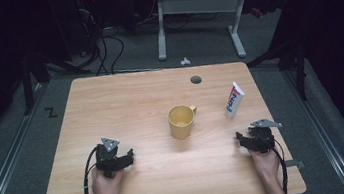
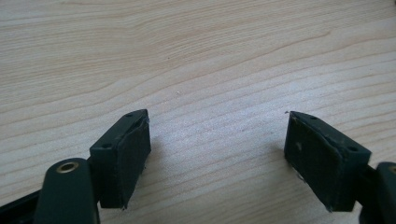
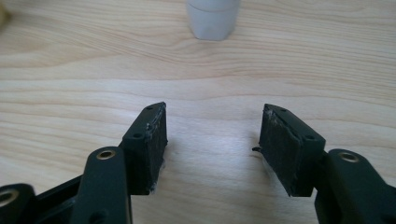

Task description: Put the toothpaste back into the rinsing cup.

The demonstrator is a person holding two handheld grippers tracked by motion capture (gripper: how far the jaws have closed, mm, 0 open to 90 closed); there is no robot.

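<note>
A yellow mug [image 1: 181,121] stands upright in the middle of the wooden table [image 1: 125,103], handle toward the right. A white tube with red and blue print [image 1: 234,99] stands on its cap to the mug's right; its white cap [image 3: 213,17] appears at the top of the right gripper view. My left gripper [image 1: 128,158] rests on the table at the front left, held by a hand, jaws wide apart over bare wood [image 2: 217,135]. My right gripper [image 1: 240,138] rests at the front right, below the tube, open with nothing between its jaws [image 3: 212,133].
A round cable hole [image 1: 196,79] sits near the table's far edge. Beyond the table stand a white desk frame [image 1: 196,8] and cables on the grey floor [image 1: 103,50]. Metal rails run along the floor on both sides.
</note>
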